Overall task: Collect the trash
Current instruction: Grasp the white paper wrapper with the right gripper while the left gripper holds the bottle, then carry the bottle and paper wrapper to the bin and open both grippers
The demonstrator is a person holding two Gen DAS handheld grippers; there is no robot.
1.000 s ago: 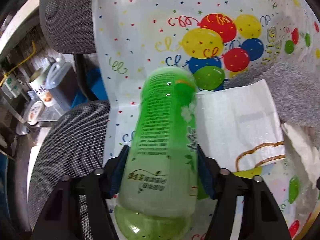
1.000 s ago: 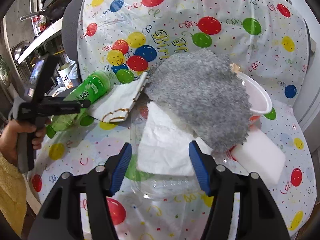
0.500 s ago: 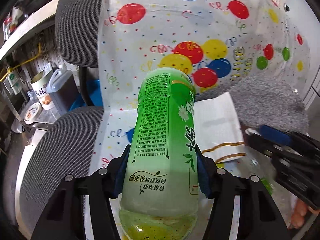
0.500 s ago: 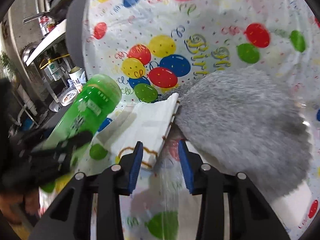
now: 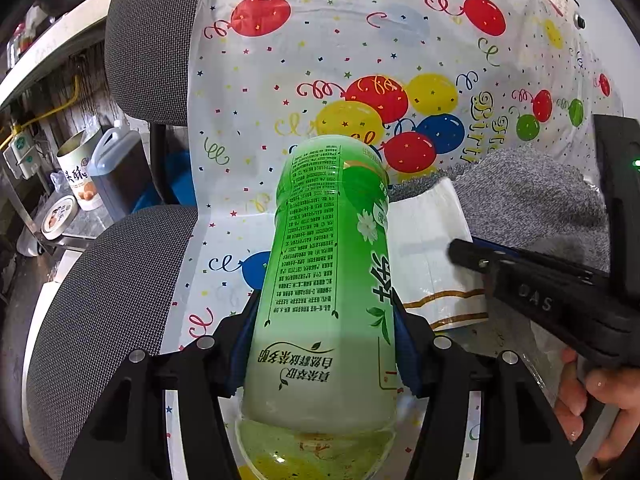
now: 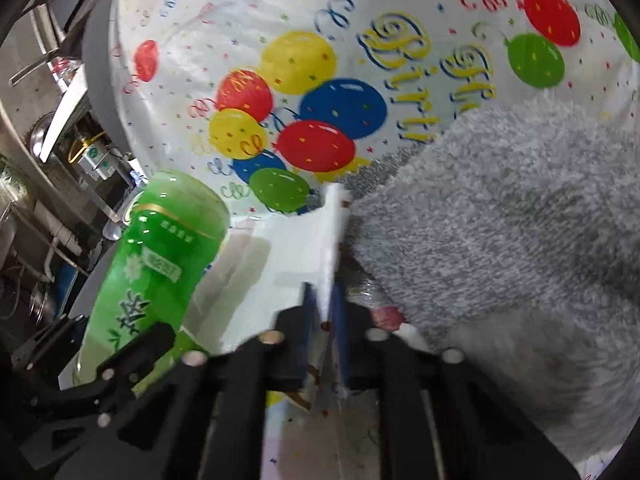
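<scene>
Left gripper has its jaws clamped round the green bottle, near the base end. It looks mostly empty, so light, smooth and squashy; I'd keep the hold on the labelled middle. Right gripper has just been closing its jaws, now pinched on the edge of the white paper bag. It's thin and floppy, probably tears easily. Bag lies on the balloon tablecloth, beside the grey towel.

Green-labelled bottle — lifted, tilted — beside white paper bag, edge pinched.
</scene>
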